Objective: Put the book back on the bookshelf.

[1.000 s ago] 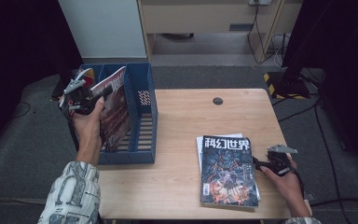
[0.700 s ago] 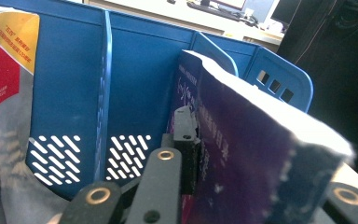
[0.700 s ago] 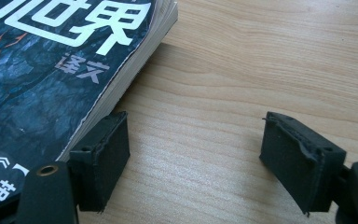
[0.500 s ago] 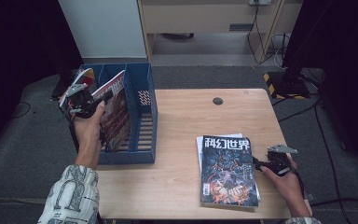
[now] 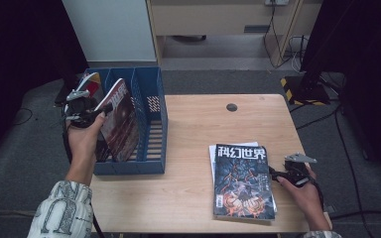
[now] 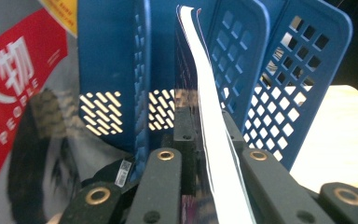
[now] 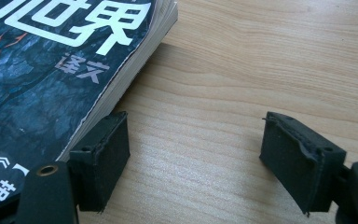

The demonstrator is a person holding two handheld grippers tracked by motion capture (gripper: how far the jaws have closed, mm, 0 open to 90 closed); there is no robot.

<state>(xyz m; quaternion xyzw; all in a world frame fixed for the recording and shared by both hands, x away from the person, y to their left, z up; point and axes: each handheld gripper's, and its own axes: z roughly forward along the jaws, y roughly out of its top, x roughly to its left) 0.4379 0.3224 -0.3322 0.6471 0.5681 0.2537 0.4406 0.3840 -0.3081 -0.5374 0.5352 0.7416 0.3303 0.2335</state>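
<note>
I keep the left tongs (image 6: 200, 186) clamped on the magazine (image 5: 121, 121), edge upright so it slots between the blue file rack's (image 5: 151, 163) dividers. My right tongs (image 7: 196, 158) rest open on the table (image 7: 242, 70), beside the stacked magazines (image 5: 243, 181).

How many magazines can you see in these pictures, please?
3, perhaps more hidden. One is held by the left tool in the blue file rack, one stands in the rack's leftmost slot, and one lies on the table over white sheets.
</note>
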